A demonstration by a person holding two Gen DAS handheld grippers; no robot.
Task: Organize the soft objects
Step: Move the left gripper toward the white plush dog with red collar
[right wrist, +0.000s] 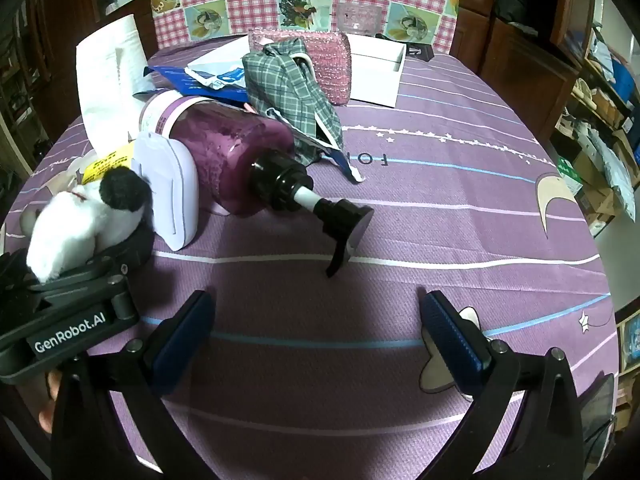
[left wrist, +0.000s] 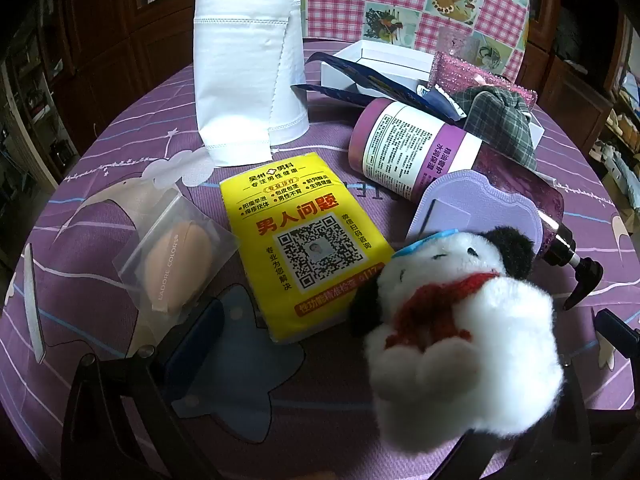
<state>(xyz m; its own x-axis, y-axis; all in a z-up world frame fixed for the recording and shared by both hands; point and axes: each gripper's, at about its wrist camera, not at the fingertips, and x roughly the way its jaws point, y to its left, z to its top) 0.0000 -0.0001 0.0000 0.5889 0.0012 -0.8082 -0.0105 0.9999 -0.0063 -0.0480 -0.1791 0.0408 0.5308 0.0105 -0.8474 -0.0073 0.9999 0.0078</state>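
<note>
A white plush dog (left wrist: 464,332) with black ears and a red scarf lies between my left gripper's (left wrist: 404,344) wide-apart jaws, resting against the right one; it also shows in the right wrist view (right wrist: 80,216). The left gripper is open. A yellow tissue pack (left wrist: 304,240), a bagged peach sponge (left wrist: 176,264), a white paper roll (left wrist: 248,76) and a grey plaid cloth (left wrist: 504,120) lie on the purple tablecloth (left wrist: 92,208). My right gripper (right wrist: 316,336) is open and empty over bare cloth, its left finger (right wrist: 180,340) next to the left gripper's body.
A purple pump bottle (right wrist: 236,160) lies on its side with its black nozzle (right wrist: 344,224) toward me. A lilac pad (right wrist: 172,188) leans on it. A white box (right wrist: 376,68), a pink sparkly pouch (right wrist: 328,64) and blue packaging (right wrist: 208,76) sit at the back.
</note>
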